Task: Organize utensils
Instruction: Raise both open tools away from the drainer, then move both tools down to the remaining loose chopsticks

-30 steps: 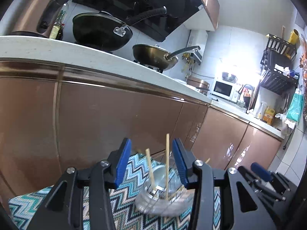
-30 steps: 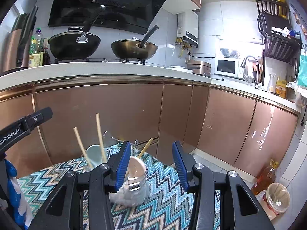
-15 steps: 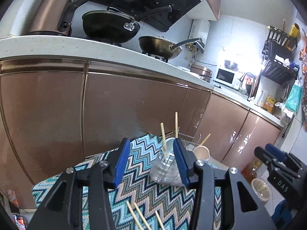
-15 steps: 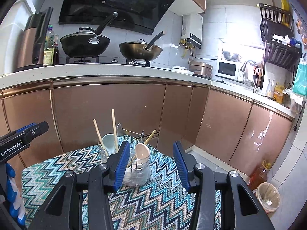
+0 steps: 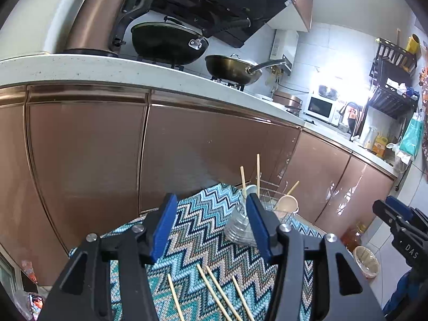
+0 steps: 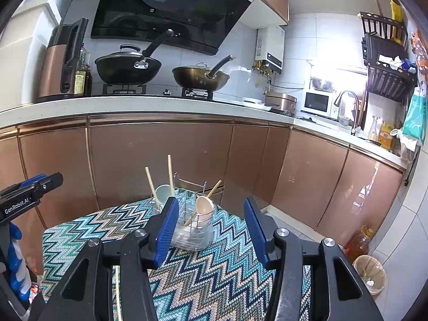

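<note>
A clear utensil holder (image 6: 194,230) stands on the zigzag cloth (image 6: 214,272); it also shows in the left wrist view (image 5: 239,227). It holds two upright chopsticks (image 6: 169,172), a pale spoon (image 6: 203,205) and a leaning wooden stick. Several loose chopsticks (image 5: 214,291) lie flat on the cloth (image 5: 203,243) below my left gripper (image 5: 211,228). That gripper is open and empty, short of the holder. My right gripper (image 6: 211,231) is open and empty, with the holder seen between its fingers. One loose chopstick (image 6: 117,291) lies at its lower left.
A wire rack (image 6: 191,184) stands behind the holder. Copper cabinet doors (image 6: 160,160) rise just past the table's far edge. The counter above carries two woks (image 6: 128,67). A waste basket (image 6: 370,274) and an oil bottle (image 6: 357,242) stand on the floor at right.
Both grippers have pulled back and up from the holder. The loose chopsticks on the cloth have come into the left view. Both grippers stay open.
</note>
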`<state>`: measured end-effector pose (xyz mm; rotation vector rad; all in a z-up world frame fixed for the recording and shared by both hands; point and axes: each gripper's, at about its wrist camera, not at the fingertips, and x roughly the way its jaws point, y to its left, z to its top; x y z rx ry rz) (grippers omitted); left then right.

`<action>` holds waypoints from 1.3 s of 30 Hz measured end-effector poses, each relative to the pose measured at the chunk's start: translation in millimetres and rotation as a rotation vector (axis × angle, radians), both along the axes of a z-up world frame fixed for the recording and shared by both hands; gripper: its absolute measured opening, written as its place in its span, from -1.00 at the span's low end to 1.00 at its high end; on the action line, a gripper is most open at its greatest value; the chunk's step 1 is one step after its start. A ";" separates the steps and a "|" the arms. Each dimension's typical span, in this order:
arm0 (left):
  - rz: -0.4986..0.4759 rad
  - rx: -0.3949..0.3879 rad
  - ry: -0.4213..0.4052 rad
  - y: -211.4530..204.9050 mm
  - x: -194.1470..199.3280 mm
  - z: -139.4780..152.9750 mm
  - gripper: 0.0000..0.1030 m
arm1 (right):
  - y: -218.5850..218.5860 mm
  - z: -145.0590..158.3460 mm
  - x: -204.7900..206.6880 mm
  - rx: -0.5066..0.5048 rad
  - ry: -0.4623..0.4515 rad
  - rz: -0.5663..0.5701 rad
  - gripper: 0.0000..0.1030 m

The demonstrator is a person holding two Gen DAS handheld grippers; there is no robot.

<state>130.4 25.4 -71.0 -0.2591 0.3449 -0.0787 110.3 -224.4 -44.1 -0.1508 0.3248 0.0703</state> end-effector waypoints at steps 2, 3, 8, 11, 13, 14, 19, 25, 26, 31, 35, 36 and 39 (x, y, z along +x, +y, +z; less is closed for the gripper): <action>-0.001 -0.001 0.011 2.2 -3.2 -1.3 0.01 | 2.6 0.2 -4.9 -0.001 0.002 0.007 -0.06; -0.005 0.001 0.019 3.2 -5.6 -2.4 0.02 | 4.3 0.0 -8.2 -0.004 0.005 0.012 -0.06; -0.026 0.005 0.056 7.0 -12.4 -6.4 0.02 | 12.0 -0.7 -17.7 -0.002 0.033 0.043 -0.06; -0.036 -0.005 0.082 10.0 -15.4 -9.8 0.02 | 15.7 -2.3 -22.8 -0.007 0.052 0.063 -0.06; -0.051 -0.007 0.110 11.9 -16.4 -14.5 0.02 | 17.7 -4.0 -24.5 -0.007 0.071 0.077 -0.06; -0.059 -0.008 0.124 12.4 -15.7 -16.8 0.02 | 18.6 -5.1 -24.6 -0.006 0.083 0.084 -0.06; -0.092 -0.053 0.238 29.0 -7.0 -34.8 0.02 | 19.9 -13.7 -20.0 0.008 0.163 0.121 -0.06; -0.152 -0.120 0.431 54.6 17.7 -63.9 0.01 | 16.3 -39.6 -1.1 0.049 0.320 0.161 -0.06; -0.168 -0.127 0.457 55.7 21.3 -67.6 -0.03 | 16.3 -45.9 4.1 0.062 0.356 0.174 -0.06; -0.284 -0.199 0.620 42.7 48.0 -92.1 -0.03 | 24.4 -75.9 34.0 0.105 0.524 0.245 -0.32; -0.319 -0.233 0.750 25.6 79.2 -117.1 -0.16 | 38.4 -101.3 60.3 0.114 0.648 0.305 -0.46; -0.312 -0.233 0.780 21.8 88.2 -123.8 -0.22 | 41.7 -106.2 65.3 0.113 0.669 0.315 -0.48; -0.295 -0.239 0.854 12.9 112.0 -138.7 -0.31 | 50.7 -123.7 82.5 0.095 0.729 0.341 -0.50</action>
